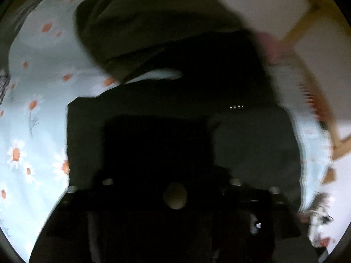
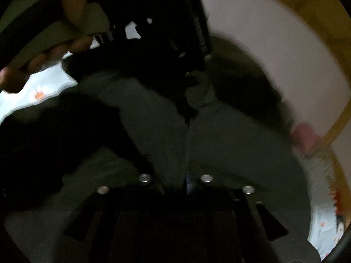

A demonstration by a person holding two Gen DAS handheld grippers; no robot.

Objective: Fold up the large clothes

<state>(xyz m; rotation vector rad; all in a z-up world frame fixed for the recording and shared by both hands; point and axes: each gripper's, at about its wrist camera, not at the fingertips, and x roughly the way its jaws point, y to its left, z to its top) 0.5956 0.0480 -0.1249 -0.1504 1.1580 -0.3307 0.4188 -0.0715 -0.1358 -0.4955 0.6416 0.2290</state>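
Dark grey cloth of the garment [image 2: 230,144] lies nearest to my right hand-held gripper [image 2: 186,175] and fills the middle and bottom of the right wrist view. Its jaws stand close together around a fold of this cloth, but the picture is too dark, so I cannot tell if they press it.

My left hand-held gripper [image 1: 153,114] is only a black shape in the lower centre of its view; I cannot tell whether it is open or gripping. Beyond it the garment [image 1: 142,28] is heaped in the upper centre, on the bed sheet [image 1: 33,114] with orange daisies.

I think the cloth is bunched so because a fold is being made. Free sheet lies at the left of the left view. At the right the bed ends near a pale wall [image 1: 274,6], so room there is small.
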